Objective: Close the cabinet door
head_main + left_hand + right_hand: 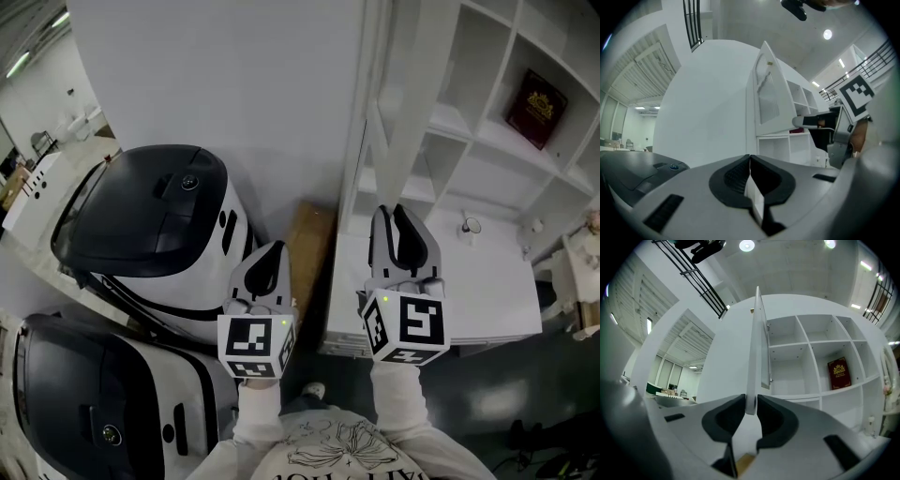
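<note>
The right gripper [750, 401] has its fingers clamped on the lower free edge of the tall white cabinet door [753, 352]. The door stands swung out, edge-on to the gripper and roughly square to the white open-shelved cabinet [812, 366]. The left gripper [750, 159] hangs beside it, fingers together on nothing.

To close well, I judge the right gripper should carry the edge in an arc about the hinge toward the shelves. It should let go before the fingers get pinched at the cabinet front.

The shelf side looks free; a dark red book [839, 373] sits deep in 1 compartment. On the other side, 2 black-and-white rounded machines [150, 216] stand near the left gripper, so it is best kept tucked in.
</note>
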`<state>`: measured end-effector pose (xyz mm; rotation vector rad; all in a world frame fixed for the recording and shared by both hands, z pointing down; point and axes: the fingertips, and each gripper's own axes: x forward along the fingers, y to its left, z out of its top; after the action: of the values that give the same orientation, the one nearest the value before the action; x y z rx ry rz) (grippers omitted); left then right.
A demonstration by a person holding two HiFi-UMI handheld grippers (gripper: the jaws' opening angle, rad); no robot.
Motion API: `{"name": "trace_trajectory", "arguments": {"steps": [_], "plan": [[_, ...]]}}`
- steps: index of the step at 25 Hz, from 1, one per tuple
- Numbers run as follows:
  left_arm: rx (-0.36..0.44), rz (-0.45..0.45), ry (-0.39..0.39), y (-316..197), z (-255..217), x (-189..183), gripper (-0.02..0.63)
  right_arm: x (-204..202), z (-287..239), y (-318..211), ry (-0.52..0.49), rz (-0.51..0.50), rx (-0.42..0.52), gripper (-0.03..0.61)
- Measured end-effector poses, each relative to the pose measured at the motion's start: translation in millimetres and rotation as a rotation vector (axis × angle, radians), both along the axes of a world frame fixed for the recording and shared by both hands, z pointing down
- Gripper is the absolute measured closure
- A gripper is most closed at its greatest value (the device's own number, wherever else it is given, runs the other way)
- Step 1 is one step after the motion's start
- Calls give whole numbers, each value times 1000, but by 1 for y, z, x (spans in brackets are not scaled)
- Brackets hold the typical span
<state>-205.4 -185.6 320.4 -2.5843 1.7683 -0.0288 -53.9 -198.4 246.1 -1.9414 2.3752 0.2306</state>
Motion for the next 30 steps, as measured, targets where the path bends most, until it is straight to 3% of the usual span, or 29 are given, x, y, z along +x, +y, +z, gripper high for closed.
{"name": "trace_trajectory", "arguments": {"steps": [21,30], "plan": [[20,206,1,-31,-1,73,609,46,3,2,-6,109,30,511],[22,311,-3,-37,-2,107,609,59,4,0,-44,89,50,514]]}}
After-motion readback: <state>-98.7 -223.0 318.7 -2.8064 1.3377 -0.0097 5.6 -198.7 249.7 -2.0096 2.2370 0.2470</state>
